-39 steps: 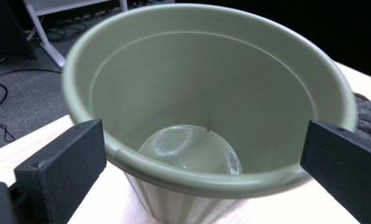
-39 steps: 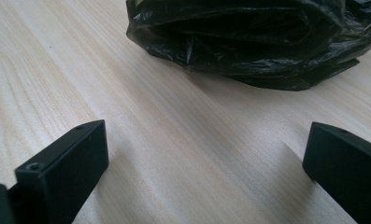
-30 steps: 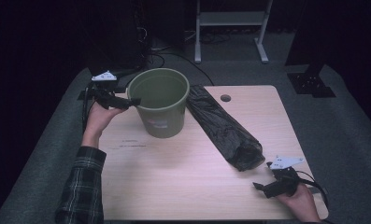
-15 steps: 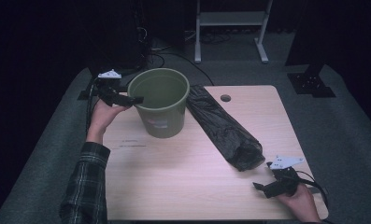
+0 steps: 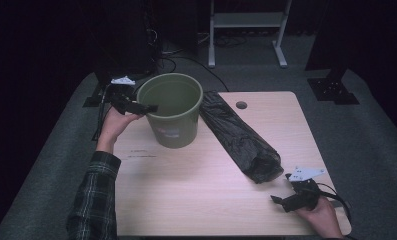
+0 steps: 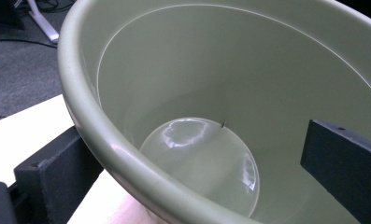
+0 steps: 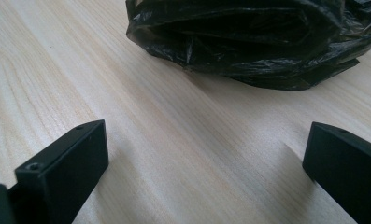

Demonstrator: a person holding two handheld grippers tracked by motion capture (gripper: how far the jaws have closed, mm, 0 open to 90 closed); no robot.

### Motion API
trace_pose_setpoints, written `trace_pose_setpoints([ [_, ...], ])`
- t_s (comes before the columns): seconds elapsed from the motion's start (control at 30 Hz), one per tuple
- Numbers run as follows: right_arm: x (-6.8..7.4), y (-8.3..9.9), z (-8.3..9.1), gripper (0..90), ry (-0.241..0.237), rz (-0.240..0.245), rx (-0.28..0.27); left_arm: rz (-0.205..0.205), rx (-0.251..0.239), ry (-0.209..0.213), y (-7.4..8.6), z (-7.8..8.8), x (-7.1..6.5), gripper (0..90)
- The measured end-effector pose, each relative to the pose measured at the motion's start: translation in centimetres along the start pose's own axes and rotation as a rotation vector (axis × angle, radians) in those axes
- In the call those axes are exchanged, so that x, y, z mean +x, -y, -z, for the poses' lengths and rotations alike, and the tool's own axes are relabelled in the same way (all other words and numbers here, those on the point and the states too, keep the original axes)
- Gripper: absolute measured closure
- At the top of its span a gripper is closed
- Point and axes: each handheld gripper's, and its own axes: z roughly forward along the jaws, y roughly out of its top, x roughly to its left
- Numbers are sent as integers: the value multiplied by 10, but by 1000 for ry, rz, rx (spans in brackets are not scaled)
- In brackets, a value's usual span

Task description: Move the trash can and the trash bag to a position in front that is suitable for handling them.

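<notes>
At table's far left, bucket: green bucket (image 5: pixel 172 111) stood upright, mouth up.
Left gripper (image 5: pixel 145 107): jaws spread wide, straddling the bucket rim, one outside, one inside; not clamped.
Left gripper view: showed the bucket's glossy round floor (image 6: pixel 199 163), hidden from high view.
Right gripper (image 5: pixel 281 201): jaws apart, low over table, near the bag's end.
Bag: black bin bag (image 5: pixel 238 137) lay rolled, long axis diagonal from bucket toward near right.
Surface: pale wood table (image 5: pixel 196 195); dark room, grey carpet (image 5: pixel 371 135).

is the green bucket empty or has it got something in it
Empty: the left gripper view looks into the green bucket and shows only its bare, glossy bottom.
</notes>
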Motion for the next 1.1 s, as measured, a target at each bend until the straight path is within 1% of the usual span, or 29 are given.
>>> trace_pose_setpoints([
  [0.1,0,0,0,0,0,0,0,-11,4,4,0,0,-2,0],
  [0.2,0,0,0,0,0,0,0,-20,13,-3,-1,1,-4,0],
  [0.27,0,0,0,0,0,0,0,-18,15,-4,-1,2,-5,0],
  [0.4,0,0,0,0,0,0,0,-30,29,-1,-1,2,-10,0],
  [0.5,0,0,0,0,0,0,0,-34,25,3,1,3,-15,0],
  [0.63,0,0,0,0,0,0,0,-19,7,8,6,6,-21,0],
  [0.73,0,0,0,0,0,0,0,-18,2,10,10,8,-27,0],
  [0.9,0,0,0,0,0,0,0,-29,-3,6,15,14,-38,0],
  [1.1,0,0,0,0,0,-1,0,-44,4,20,19,18,-52,0],
])
